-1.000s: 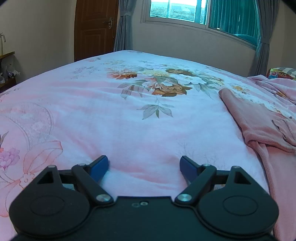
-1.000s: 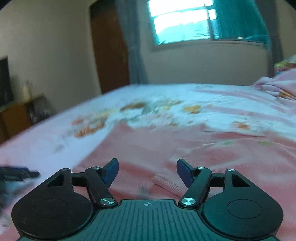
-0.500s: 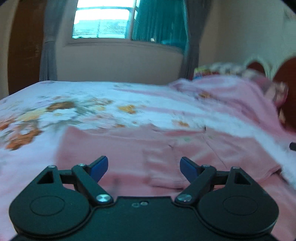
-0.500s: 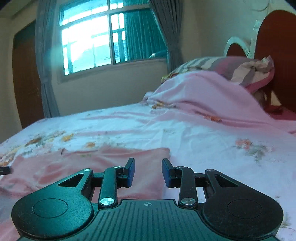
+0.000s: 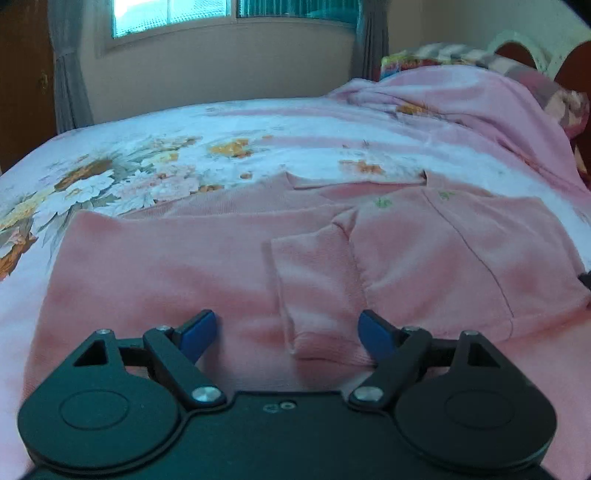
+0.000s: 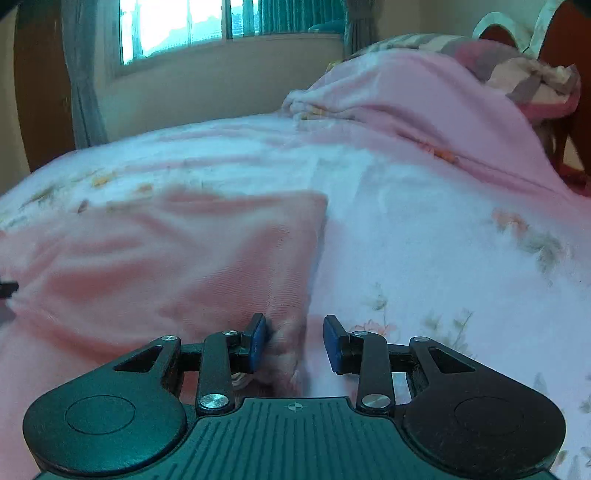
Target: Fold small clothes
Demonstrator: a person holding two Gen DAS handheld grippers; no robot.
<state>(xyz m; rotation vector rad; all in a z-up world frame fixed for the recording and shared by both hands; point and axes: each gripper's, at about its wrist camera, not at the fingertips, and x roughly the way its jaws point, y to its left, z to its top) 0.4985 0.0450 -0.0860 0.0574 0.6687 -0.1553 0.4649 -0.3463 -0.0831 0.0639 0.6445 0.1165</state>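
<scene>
A pink knit garment (image 5: 177,266) lies spread on the floral bedspread (image 5: 258,129), with a sleeve (image 5: 317,291) folded across its body. My left gripper (image 5: 286,332) is wide open, low over the garment, with the sleeve cuff between its blue fingertips. In the right wrist view the same garment (image 6: 166,258) fills the left half. My right gripper (image 6: 293,343) is open, and the garment's near right corner (image 6: 286,343) sits between its jaws, against the left pad.
A heaped pink blanket (image 6: 406,110) and striped pillows (image 6: 517,74) lie at the head of the bed, before a wooden headboard (image 6: 565,33). A window (image 5: 221,14) with curtains and a brown door (image 5: 22,81) stand beyond the bed.
Both grippers swung right from the bare bedspread to the garment and moved in low over it. The right jaws narrowed half a second ago and have opened wider since, around the garment corner.
</scene>
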